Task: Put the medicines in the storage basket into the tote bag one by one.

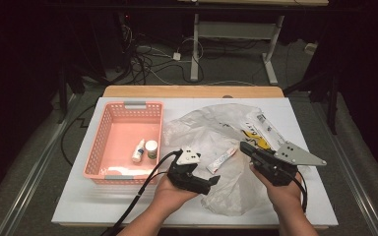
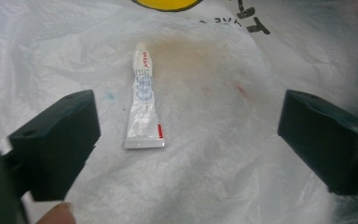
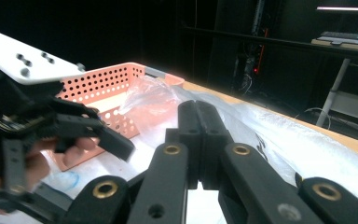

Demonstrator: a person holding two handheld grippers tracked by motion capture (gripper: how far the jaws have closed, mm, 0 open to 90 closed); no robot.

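Note:
A small white tube [image 1: 221, 160] with red print lies on a crumpled clear plastic bag [image 1: 216, 130] in the middle of the table. In the left gripper view the tube [image 2: 144, 100] lies flat on the bag [image 2: 223, 154], just beyond and between the two jaws, nearer the left one. My left gripper [image 2: 189, 135] is open wide and holds nothing; from above, this gripper [image 1: 211, 183] sits just below the tube. My right gripper [image 1: 246, 147] hovers over the bag to the tube's right. Its jaws [image 3: 198, 121] are pressed together with nothing visible between them.
A pink perforated basket [image 1: 137, 104] stands at the left and holds a small white bottle [image 1: 138, 150] and a small jar [image 1: 151, 148]. The white table top [image 1: 103, 196] ends near my forearms. Beyond the far edge are cables and desk legs on the floor.

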